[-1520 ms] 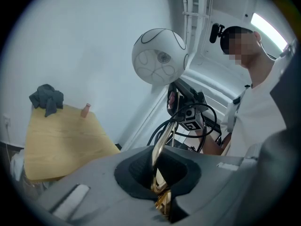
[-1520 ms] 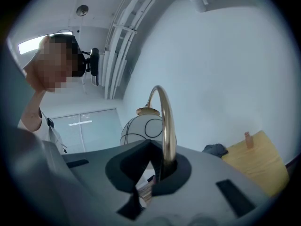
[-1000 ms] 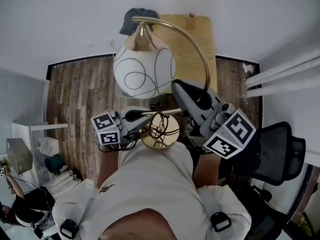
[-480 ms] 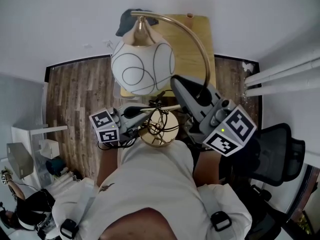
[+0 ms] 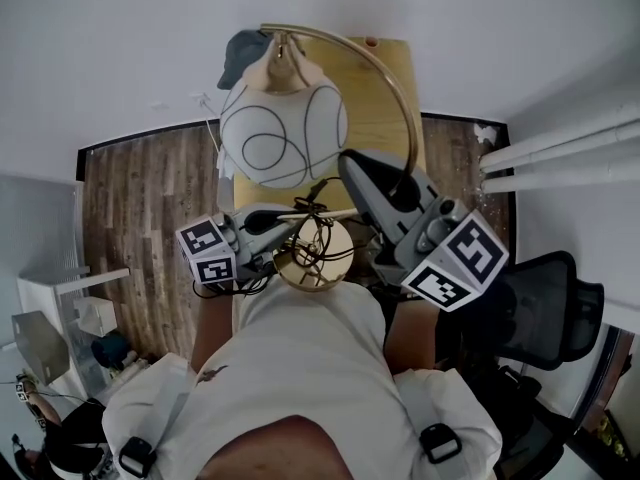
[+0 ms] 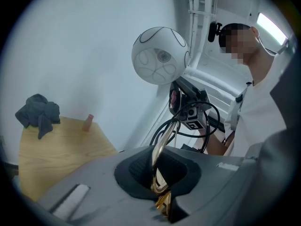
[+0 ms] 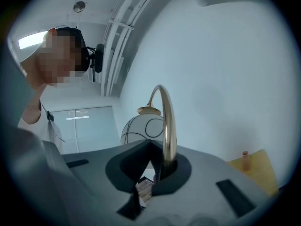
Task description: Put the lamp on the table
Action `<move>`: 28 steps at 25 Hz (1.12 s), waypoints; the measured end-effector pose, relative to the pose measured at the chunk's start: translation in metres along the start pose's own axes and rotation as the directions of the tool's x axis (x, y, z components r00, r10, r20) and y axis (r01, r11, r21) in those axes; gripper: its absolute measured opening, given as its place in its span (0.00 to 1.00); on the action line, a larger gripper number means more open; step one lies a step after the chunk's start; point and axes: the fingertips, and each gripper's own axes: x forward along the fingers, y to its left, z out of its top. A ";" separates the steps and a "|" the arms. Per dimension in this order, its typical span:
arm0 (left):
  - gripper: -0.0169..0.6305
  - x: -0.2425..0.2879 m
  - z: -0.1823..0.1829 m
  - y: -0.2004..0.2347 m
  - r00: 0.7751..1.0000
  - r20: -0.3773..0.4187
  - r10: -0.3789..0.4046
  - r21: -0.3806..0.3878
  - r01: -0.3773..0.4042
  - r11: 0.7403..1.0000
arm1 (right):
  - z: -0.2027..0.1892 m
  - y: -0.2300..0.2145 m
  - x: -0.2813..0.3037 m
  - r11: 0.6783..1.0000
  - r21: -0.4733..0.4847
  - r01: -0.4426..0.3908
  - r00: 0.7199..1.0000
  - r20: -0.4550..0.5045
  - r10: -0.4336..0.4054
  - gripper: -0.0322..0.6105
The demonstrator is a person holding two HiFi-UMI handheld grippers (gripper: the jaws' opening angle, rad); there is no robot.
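While both grippers hold it, the lamp [image 5: 283, 133] hangs in the air in front of us, not set down on the tabletop [image 5: 385, 78]. Its white globe shade [image 6: 160, 55], drawn over with thin black loops, is the part farthest from us, and in the head view it lies across the tabletop's near edge. From that steep angle we cannot tell whether it is really above the wood or short of it. The brass stem [image 7: 169, 126] arches from the top of the globe and curves back down to the round brass base [image 5: 318, 258]. The base is close against our chest, with a black cord [image 5: 312, 236] bunched on it.

The right gripper [image 5: 375, 183] has its jaws closed tight on the stem's descending part, which stands in the dark notch between them. The left gripper [image 5: 268, 230] is pinched nearly shut on the thin brass low down by the base, so each tool has hold of the lamp.

On the light wooden tabletop, which stands against the white wall, a crumpled grey cloth [image 6: 38, 114] sits at the far left corner. A small pinkish cylinder [image 6: 88, 122] stands upright along the far edge. Dark plank floor [image 5: 150, 188] shows to the left, and a black mesh chair [image 5: 550, 308] stands at our right.
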 end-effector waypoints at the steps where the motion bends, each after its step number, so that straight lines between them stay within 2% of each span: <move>1: 0.04 0.000 0.003 0.007 1.000 -0.001 -0.003 0.000 0.003 1.000 | 0.000 -0.004 0.006 1.000 -0.002 0.004 1.000 -0.002 -0.004 0.05; 16: 0.04 0.000 0.042 0.096 0.998 -0.034 -0.049 0.014 0.049 0.999 | 0.004 -0.063 0.076 0.997 -0.003 0.083 0.996 -0.022 -0.083 0.05; 28: 0.04 0.013 0.057 0.136 0.995 -0.049 -0.083 0.016 0.084 0.996 | 0.002 -0.095 0.097 0.992 -0.023 0.123 0.992 -0.020 -0.123 0.05</move>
